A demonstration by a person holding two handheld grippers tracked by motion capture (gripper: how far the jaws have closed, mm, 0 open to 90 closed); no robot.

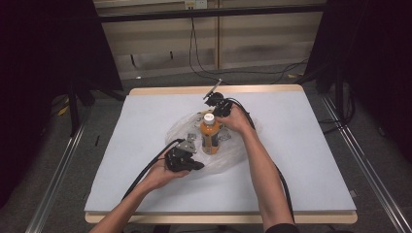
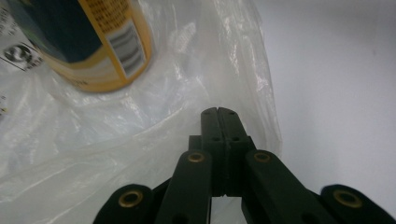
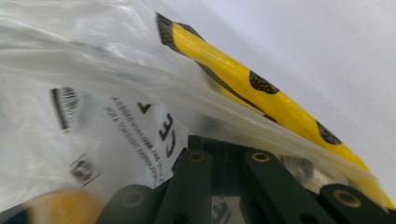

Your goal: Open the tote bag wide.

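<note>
So I've got a clear plastic bag (image 1: 214,145) spread out around the middle of the table (image 1: 311,160), a bit nearer the far edge than the near one, and an orange bottle (image 1: 210,136) with a white cap is standing upright in it. My left gripper (image 1: 187,162) sits at the bag's near edge, on the side facing me, and from the left gripper view its jaws are pressed flat together with the tips (image 2: 218,112) resting on the crinkled plastic; the film runs right up to them, but I honestly can't tell if any of it is pinched between them. In that same view the bottle (image 2: 88,42) is up and to the left, well clear of the jaws, barcode label facing the camera. My right gripper (image 1: 214,103) is at the bag's far edge, just behind the bottle's cap, with my right hand (image 1: 232,119) right next to the bottle. Looking along it, the right gripper (image 3: 224,140) has its tips buried in the plastic (image 3: 93,70), so the ends are hidden, though the jaws seem to be closed up too. A yellow strip with black marks (image 3: 261,98) runs diagonally along the bag's edge just past them, and there's some black printing on the film.
</note>
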